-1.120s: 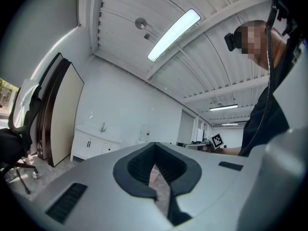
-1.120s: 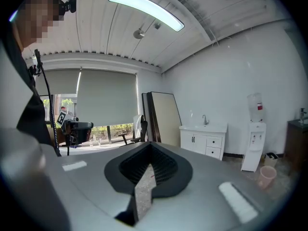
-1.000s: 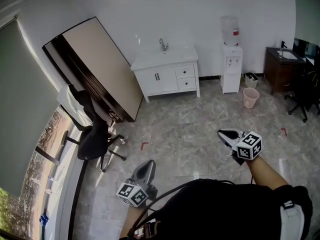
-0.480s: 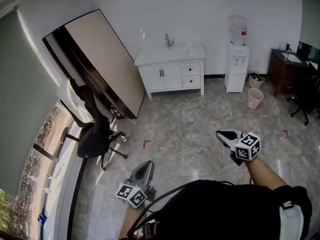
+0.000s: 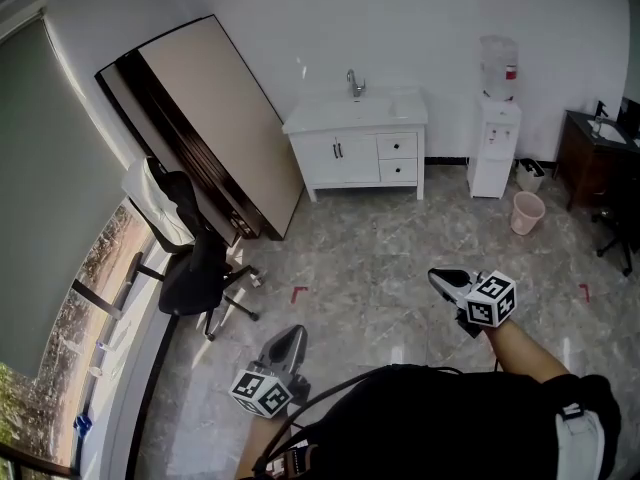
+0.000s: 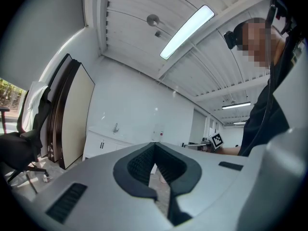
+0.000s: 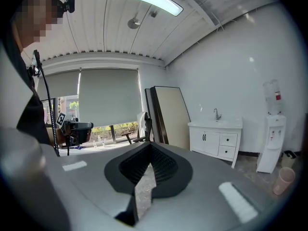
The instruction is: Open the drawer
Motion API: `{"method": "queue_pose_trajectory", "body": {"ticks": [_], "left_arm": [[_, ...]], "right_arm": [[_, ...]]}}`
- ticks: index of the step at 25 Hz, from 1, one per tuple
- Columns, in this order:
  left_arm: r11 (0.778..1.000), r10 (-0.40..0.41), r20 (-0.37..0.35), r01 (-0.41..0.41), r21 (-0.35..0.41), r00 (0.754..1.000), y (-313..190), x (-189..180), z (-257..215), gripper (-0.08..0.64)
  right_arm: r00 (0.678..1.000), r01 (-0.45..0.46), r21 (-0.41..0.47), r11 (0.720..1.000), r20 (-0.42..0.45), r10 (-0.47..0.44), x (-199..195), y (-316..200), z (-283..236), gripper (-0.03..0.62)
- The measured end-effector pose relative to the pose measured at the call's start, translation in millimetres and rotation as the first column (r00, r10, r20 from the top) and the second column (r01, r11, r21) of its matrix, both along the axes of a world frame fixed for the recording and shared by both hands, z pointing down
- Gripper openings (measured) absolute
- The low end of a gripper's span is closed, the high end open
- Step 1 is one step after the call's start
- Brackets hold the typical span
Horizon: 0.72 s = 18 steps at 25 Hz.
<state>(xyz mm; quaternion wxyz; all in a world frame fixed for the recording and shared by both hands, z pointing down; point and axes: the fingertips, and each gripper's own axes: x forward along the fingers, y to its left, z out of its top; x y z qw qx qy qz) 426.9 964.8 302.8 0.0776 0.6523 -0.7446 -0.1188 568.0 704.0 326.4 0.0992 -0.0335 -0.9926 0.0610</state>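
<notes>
Head view: left gripper and right gripper, each with jaws together and nothing between them, held above the floor. Drawers in the right half of the white cabinet at the far wall, well apart from both: about 12 o'clock from the right gripper, 1 o'clock from the left

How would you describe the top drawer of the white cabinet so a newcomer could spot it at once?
Against the white back wall stands a white sink cabinet with a tap on top. Its left part has double doors; its right part holds two stacked drawers. The top drawer is the upper one, directly under the countertop.
</notes>
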Motion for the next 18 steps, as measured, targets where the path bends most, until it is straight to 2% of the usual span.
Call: {"method": "queue_pose_trajectory", "body": {"ticks": [5, 10, 18], "left_arm": [[0.999, -0.048, 0.010, 0.048, 0.000, 0.999, -61.1, -2.0, -3.2, 0.000], [0.998, -0.063, 0.009, 0.063, 0.001, 0.998, -120.3, 6.6, -9.8, 0.000], [0.995, -0.102, 0.001, 0.102, -0.018, 0.995, -171.3, 0.6, -10.3, 0.000]], "right_arm": [[0.998, 0.055, 0.014, 0.998, 0.016, -0.056, -16.5, -63.6, -12.1, -0.002], [0.995, 0.098, 0.040, 0.994, 0.025, -0.099, -21.8, -119.1, -23.3, -0.002], [0.991, 0.132, 0.031, 0.991, 0.033, -0.133, -38.1, -177.7, -22.3, -0.002]]}}
